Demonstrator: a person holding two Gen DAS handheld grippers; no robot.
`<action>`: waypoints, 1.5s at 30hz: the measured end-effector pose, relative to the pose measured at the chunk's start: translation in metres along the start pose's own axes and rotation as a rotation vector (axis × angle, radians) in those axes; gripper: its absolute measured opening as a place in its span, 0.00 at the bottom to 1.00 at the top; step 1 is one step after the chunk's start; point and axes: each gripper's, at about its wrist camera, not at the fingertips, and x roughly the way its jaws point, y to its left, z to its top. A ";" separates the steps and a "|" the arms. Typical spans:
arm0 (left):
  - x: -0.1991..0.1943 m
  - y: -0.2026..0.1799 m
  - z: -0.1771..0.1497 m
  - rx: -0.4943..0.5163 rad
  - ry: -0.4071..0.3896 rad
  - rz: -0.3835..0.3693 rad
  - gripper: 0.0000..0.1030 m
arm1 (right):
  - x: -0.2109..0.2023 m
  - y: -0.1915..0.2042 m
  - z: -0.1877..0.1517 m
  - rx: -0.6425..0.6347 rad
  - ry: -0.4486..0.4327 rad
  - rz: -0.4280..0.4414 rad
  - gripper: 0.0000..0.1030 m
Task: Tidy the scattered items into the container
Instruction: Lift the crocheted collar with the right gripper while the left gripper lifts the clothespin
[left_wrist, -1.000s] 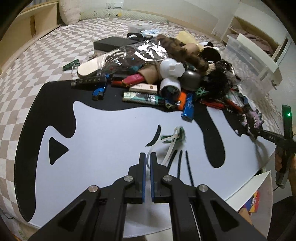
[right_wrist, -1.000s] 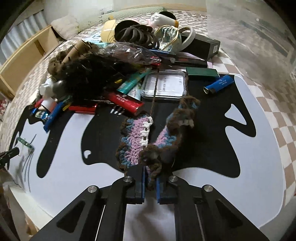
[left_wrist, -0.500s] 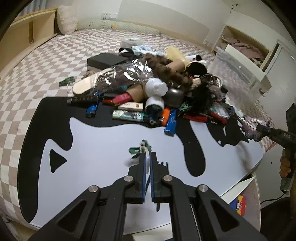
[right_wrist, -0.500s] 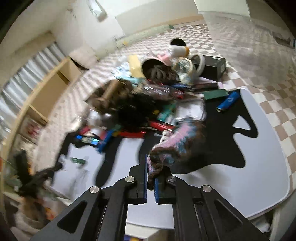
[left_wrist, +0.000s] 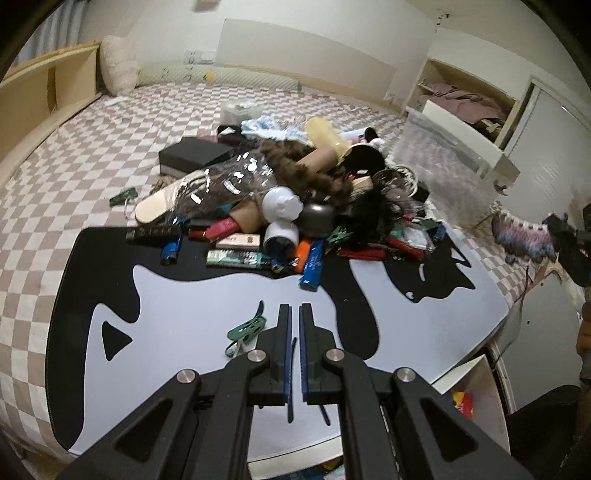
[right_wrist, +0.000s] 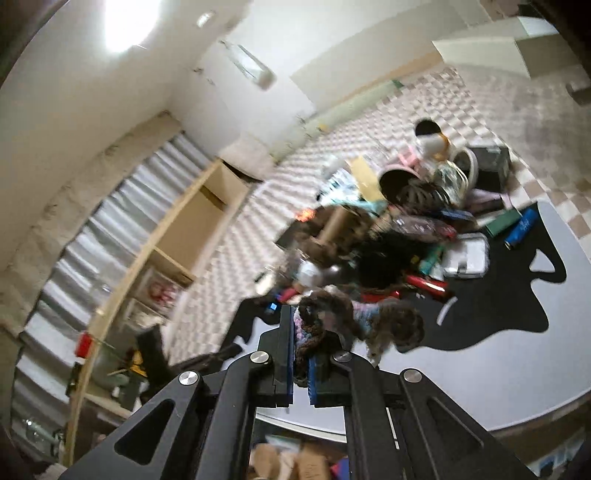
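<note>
A heap of scattered items (left_wrist: 295, 206) lies at the far edge of a grey and black mat (left_wrist: 184, 295) on a checkered bed. My left gripper (left_wrist: 294, 314) is nearly shut with nothing visibly clamped; a green clip (left_wrist: 245, 328) and black cable ties (left_wrist: 291, 373) lie on the mat just by and under its fingers. My right gripper (right_wrist: 301, 325) is shut on a pink, blue and brown crocheted piece (right_wrist: 358, 321), lifted above the mat. The same piece shows in the left wrist view (left_wrist: 524, 236) at the right. A clear plastic container (left_wrist: 443, 166) stands behind the heap at the right.
A black box (left_wrist: 195, 155) and a pale insole (left_wrist: 159, 203) lie left of the heap. A blue lighter (left_wrist: 312, 264) lies at its front. Wooden shelves (right_wrist: 177, 236) run along the bed's left side. A cupboard (left_wrist: 476, 110) stands at the right.
My right gripper has lifted the crocheted piece off the mat and swung it up and to the right. My left gripper has drawn back; the green clip now lies left of its fingers.
</note>
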 end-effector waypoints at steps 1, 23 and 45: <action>-0.003 -0.002 0.001 0.005 -0.008 -0.006 0.04 | -0.004 0.003 0.001 -0.001 -0.012 0.013 0.07; 0.040 0.013 -0.005 0.056 0.049 0.152 0.54 | -0.052 0.064 0.000 -0.124 -0.109 0.194 0.07; 0.095 0.024 -0.028 0.101 0.176 0.157 0.14 | -0.088 0.102 -0.009 -0.231 -0.152 0.325 0.07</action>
